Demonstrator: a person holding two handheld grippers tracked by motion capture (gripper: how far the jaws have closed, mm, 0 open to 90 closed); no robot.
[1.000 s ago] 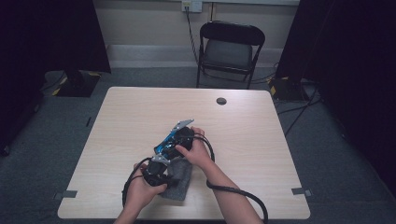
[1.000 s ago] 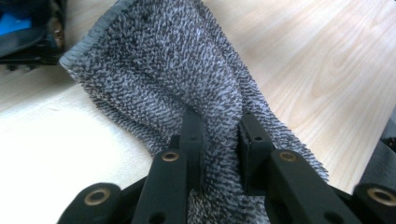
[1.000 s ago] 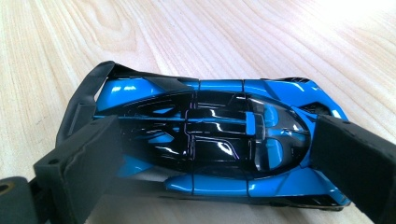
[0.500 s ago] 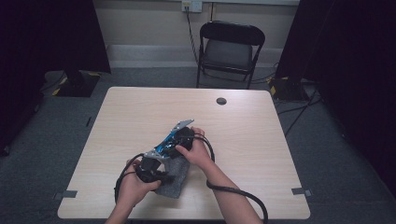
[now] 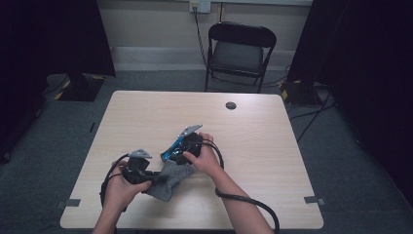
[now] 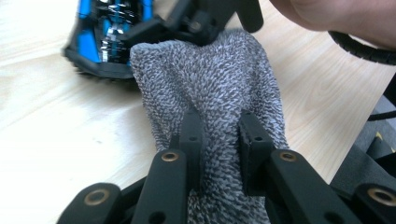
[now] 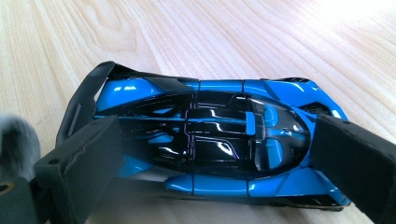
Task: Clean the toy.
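Pale wooden counter (image 5: 272,146) fills the high view, a black folding chair (image 5: 239,53) behind it; left tongs (image 5: 157,179) and right tongs (image 5: 171,152) meet near its front edge. From the left gripper view, those tongs are clamped on a grey knitted sock (image 6: 219,98). Right gripper view: jaws seemingly pressed on the ends of a glossy blue and black toy car (image 7: 210,144) lying on the counter

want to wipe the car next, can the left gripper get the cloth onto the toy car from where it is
Probably yes. The left gripper is shut on the grey cloth, whose far end already lies right beside the blue toy car. The right gripper straddles the car, so only the parts outside its jaws look easy to reach.
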